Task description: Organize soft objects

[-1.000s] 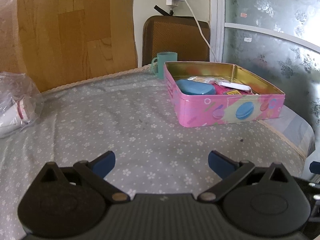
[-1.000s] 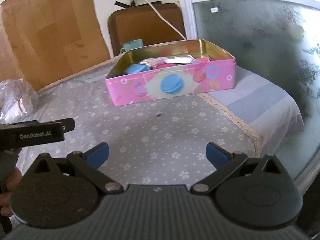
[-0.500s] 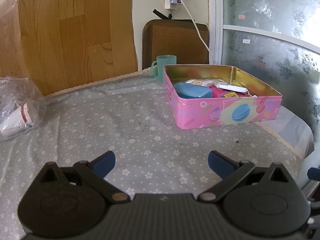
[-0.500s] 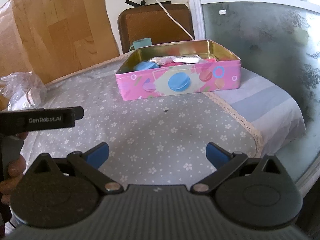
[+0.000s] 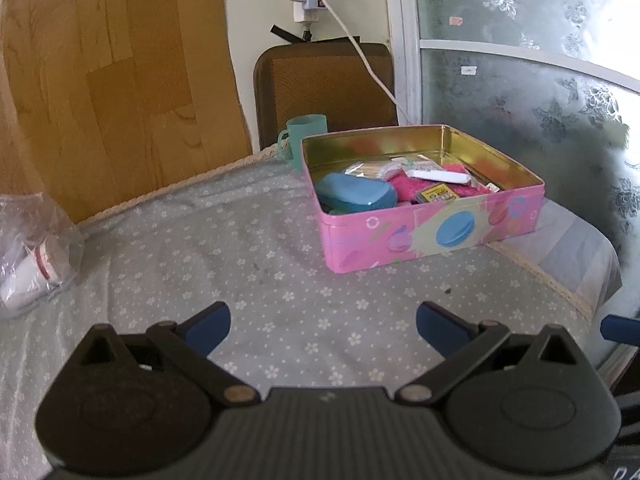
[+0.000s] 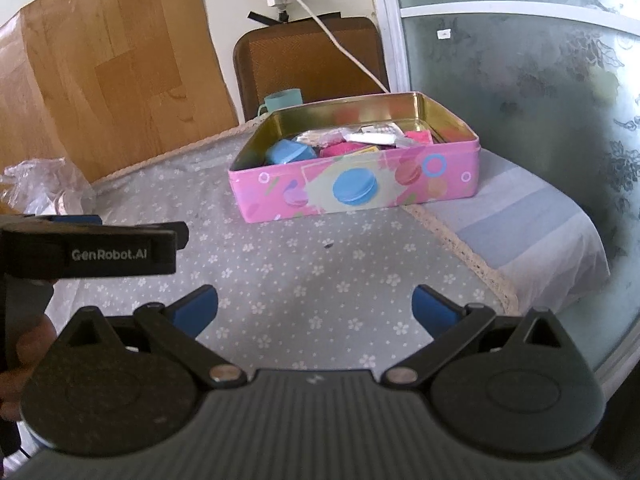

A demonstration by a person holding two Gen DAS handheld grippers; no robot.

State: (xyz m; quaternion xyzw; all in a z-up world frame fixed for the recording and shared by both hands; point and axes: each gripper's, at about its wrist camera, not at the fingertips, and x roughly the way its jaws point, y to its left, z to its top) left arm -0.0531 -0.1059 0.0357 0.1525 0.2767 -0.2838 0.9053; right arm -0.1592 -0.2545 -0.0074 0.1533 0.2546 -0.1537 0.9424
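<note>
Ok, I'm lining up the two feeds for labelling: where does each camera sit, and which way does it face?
Left wrist: on the left gripper above the floral tablecloth, facing the open pink macaron-print tin; its blue fingers show.
Right wrist: on the right gripper, facing the same tin; its own fingers, the left gripper's black body and a hand show.
Shared: tin, teal cup, brown chair back.
</note>
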